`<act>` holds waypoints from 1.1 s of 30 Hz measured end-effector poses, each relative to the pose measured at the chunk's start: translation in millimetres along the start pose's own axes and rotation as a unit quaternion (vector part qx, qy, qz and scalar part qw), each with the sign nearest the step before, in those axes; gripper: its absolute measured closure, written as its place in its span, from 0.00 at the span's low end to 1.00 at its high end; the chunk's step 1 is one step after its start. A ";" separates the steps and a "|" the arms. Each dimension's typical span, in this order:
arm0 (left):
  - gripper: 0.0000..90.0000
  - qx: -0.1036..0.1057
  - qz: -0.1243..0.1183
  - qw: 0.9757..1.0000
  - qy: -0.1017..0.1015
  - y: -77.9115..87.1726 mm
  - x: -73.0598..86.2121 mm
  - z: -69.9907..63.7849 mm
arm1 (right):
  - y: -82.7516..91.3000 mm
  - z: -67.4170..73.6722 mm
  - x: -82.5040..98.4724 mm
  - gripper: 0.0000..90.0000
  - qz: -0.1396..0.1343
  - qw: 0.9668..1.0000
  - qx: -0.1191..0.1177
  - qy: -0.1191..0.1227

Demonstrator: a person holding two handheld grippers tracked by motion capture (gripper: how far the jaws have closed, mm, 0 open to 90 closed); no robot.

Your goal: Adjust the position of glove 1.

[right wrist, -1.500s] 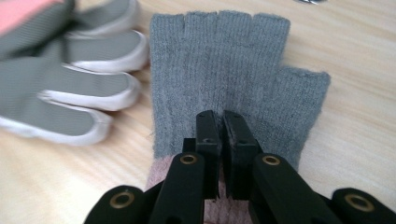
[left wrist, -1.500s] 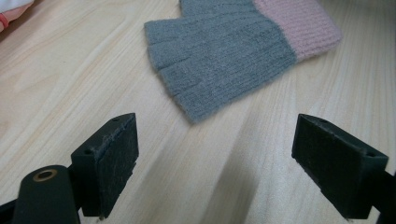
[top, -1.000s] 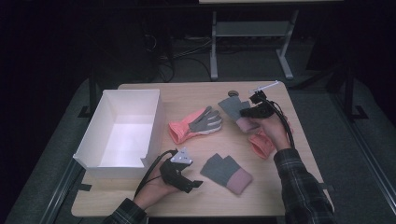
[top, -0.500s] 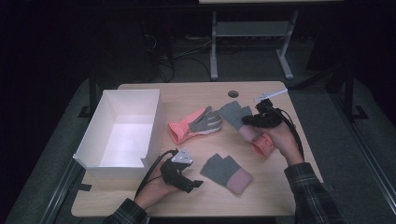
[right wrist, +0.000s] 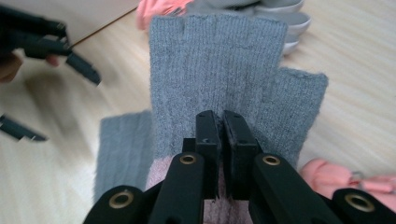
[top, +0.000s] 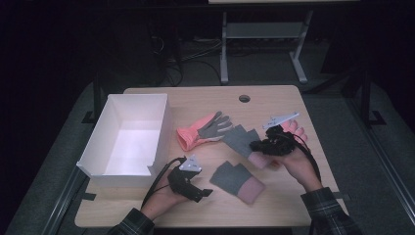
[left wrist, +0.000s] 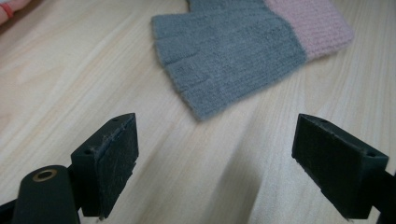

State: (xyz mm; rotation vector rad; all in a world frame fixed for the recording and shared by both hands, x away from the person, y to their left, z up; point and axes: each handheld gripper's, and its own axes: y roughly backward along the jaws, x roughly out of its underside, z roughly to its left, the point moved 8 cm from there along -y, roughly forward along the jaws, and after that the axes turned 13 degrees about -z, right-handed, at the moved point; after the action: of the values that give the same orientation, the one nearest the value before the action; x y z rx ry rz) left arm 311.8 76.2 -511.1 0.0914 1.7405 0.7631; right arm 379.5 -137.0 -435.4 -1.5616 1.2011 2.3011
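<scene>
R gripper (right wrist: 219, 128) has its jaws pressed together, pinching a grey fingerless glove (right wrist: 219, 60) w/ pink cuff, near where grey meets pink. Glove hangs/drapes from the jaws, right of the white box (top: 128, 137) and well apart from it, just past the orange-and-grey glove (top: 203, 131).

Its likely mate, the 2nd grey glove (top: 237, 178), lies flat on the table (top: 274, 98), also right of the box, nearer the person. L gripper (top: 193, 188) rests between box and that glove, jaws spread wide, nothing between them.

My read: step = carry held glove toward the box, prob. to drop in. To do it well:
- keep pinch firm; knit is limp, may slip if eased
- lift enough so the dangling fingers clear the orange glove and box wall
- go over the L gripper or behind it, not through
- release only once the whole glove is over the box's open inside, not on the rim.
</scene>
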 end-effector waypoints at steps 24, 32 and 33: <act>0.16 -0.003 0.002 1.000 0.004 -0.1 1.7 1.1 | -10.1 54.0 49.3 0.95 0.045 0.998 -0.051 0.010; 0.16 0.000 0.007 1.000 0.000 -0.3 2.7 -0.3 | -18.2 60.1 57.9 0.95 0.063 0.997 -0.049 0.015; 0.16 0.000 0.007 1.000 -0.001 -0.2 2.7 -0.3 | -19.6 60.3 58.6 0.95 0.065 0.997 -0.049 0.016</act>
State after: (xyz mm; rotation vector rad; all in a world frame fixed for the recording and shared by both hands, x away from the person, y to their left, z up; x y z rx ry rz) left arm 310.8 77.1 -513.5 0.1052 1.7391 0.7736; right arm 317.5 -102.8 -485.0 -1.6024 1.2512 2.4596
